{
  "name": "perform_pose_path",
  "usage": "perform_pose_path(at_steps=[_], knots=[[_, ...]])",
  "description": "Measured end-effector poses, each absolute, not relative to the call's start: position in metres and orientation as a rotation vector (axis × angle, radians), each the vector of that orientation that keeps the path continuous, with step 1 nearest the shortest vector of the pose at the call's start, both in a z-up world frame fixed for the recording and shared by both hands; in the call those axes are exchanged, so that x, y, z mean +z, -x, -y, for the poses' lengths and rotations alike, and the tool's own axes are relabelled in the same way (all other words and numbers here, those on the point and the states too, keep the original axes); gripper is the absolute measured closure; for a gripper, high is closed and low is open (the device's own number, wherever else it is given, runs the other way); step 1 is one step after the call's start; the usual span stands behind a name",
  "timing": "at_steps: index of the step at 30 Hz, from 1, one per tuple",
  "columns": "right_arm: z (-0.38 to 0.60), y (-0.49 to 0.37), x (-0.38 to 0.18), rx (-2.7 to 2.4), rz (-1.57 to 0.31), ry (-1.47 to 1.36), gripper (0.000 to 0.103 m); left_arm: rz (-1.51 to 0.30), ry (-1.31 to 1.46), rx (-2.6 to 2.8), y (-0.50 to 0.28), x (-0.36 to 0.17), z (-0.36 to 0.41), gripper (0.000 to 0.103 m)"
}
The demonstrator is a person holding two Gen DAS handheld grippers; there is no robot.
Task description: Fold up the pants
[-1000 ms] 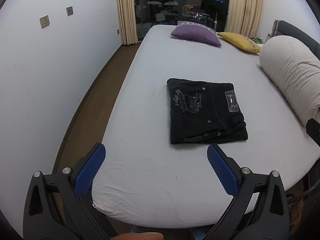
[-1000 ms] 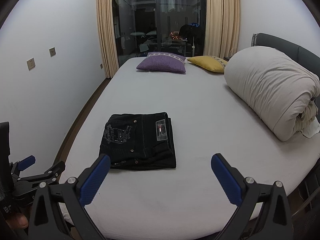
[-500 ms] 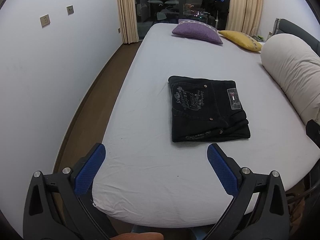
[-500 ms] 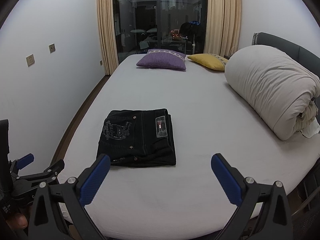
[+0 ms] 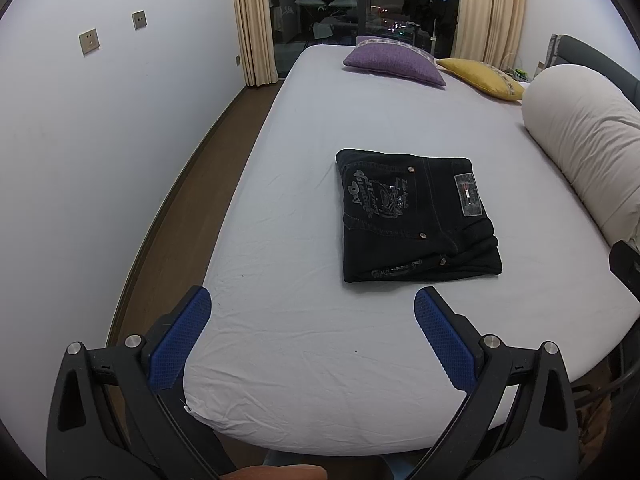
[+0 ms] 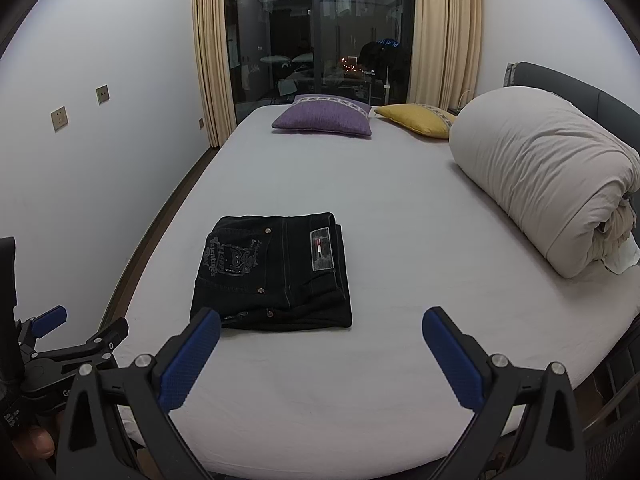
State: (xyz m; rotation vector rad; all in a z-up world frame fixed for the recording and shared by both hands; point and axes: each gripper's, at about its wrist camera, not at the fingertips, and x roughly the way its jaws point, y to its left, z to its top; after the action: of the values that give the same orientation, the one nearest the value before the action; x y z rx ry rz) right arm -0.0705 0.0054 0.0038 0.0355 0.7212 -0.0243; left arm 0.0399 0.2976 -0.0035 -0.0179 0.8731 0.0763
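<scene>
A: Holding the left gripper [image 5: 312, 308] and right gripper [image 6: 320, 330] spread wide, empty, short of the folded black denim pants [image 5: 416, 220]?

B: Yes. Pulling back slightly from them since a second ago; lying squarely folded mid-sheet on the white bed [image 5: 320, 360], so probably finishing.

A: Anything crowding the pants?

B: Nothing touching. Sitting well right of them, rolled beige duvet [image 6: 548, 184]; far beyond, purple cushion [image 6: 324, 120] and yellow cushion [image 6: 416, 118].

A home bedroom: wide bed [image 6: 400, 208], cushions [image 6: 324, 120], rolled duvet [image 6: 540, 172], curtains [image 6: 208, 48].
</scene>
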Motion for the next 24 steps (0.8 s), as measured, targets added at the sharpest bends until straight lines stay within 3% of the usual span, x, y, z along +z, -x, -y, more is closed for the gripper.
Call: perform_pose_path(at_steps=[24], knots=[[-0.0015, 0.0722, 0.0032, -0.022, -0.725, -0.033, 0.000, -0.876, 0.016, 0.073, -0.0391, -0.0058, -0.3006, 0.000]])
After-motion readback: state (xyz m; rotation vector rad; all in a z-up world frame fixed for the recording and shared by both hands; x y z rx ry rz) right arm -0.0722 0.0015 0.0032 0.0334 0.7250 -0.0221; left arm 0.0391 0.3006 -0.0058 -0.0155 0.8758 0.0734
